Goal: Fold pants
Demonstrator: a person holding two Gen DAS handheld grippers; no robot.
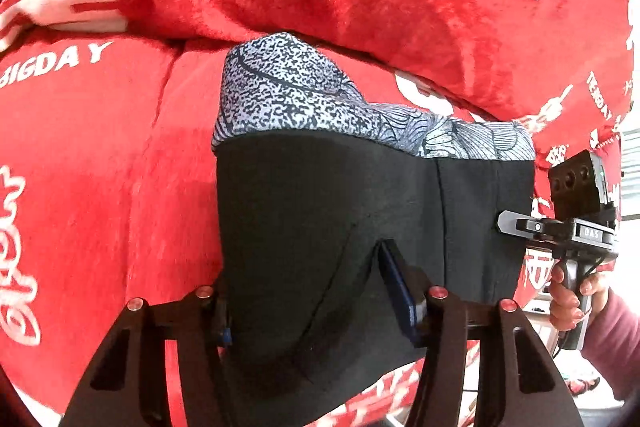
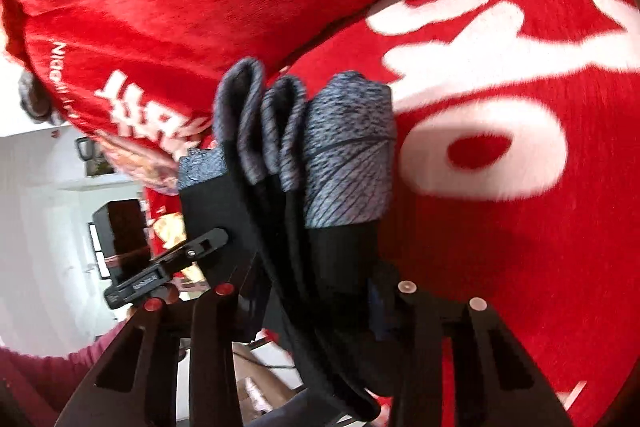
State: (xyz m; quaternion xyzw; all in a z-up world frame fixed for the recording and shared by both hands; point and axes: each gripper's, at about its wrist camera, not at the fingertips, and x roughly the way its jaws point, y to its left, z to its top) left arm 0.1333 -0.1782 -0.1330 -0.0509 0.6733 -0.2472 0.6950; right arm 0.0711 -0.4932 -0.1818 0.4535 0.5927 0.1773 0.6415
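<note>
**Both tongs clamped on the folded pants above the red blanket**

The left gripper (image 1: 316, 291) had its two fingers pressed in on the near edge of the pants (image 1: 360, 211), with black cloth bunched between them; the blue pad of the right-hand finger (image 1: 400, 291) lay flat against the fabric. The jaws stood part-way apart only by the thickness of the cloth they pinched. The pants hung as a folded bundle, black in the near part and grey-patterned at the far end, held up over the red blanket (image 1: 100, 167) with white lettering.

In the left wrist view the right gripper (image 1: 505, 221) reached in from the side and touched the pants' right edge, its handle held by the person's hand (image 1: 568, 295).

From the right wrist view, the right gripper (image 2: 312, 291) was closed on several stacked layers of the pants (image 2: 344, 147), the grey folds fanning out ahead of the fingers. The left gripper (image 2: 218, 239) met the bundle's left side. The blanket (image 2: 520, 267) filled the space behind.
</note>
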